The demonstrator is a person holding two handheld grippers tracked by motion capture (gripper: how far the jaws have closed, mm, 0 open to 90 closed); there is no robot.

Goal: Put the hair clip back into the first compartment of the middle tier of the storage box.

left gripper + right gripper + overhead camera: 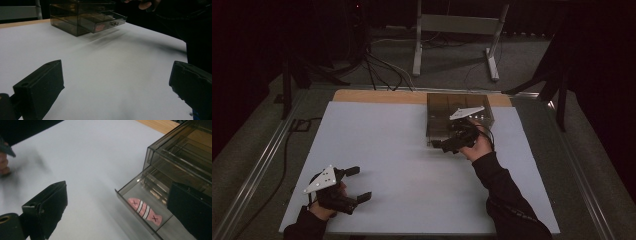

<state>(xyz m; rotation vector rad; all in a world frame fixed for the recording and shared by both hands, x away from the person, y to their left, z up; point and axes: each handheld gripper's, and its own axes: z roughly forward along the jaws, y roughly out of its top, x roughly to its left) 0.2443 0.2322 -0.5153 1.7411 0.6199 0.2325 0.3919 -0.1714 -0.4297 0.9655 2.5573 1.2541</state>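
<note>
Smoky, see-through plastic makes up the small drawer box (460, 120) that stands at the far side of the counter (412, 165), on its white sheet and near the strip of bare wood along the far edge. Its lowest drawer (142, 205) is seen pulled out toward the person, with a small metal knob (114, 23) on its front. Inside that open drawer a pink fish-shaped piece (144, 210) is lying flat on the bottom, marked with white stripes across its middle and a dark cross near each end.

The right gripper (447, 145) is held just in front of the drawer box, at the open drawer. Its fingers (47, 207) are spread wide and nothing is gripped between them; in the right gripper view one is seen over the white sheet and the other in front of the drawer's near corner, with the pink piece lying apart from both. Whether a finger touches the drawer cannot be told.

The left gripper (358, 184) is held low at the near left of the counter, well apart from the drawer box. Its fingers (40, 87) are likewise spread wide, with only bare white sheet between them.
</note>
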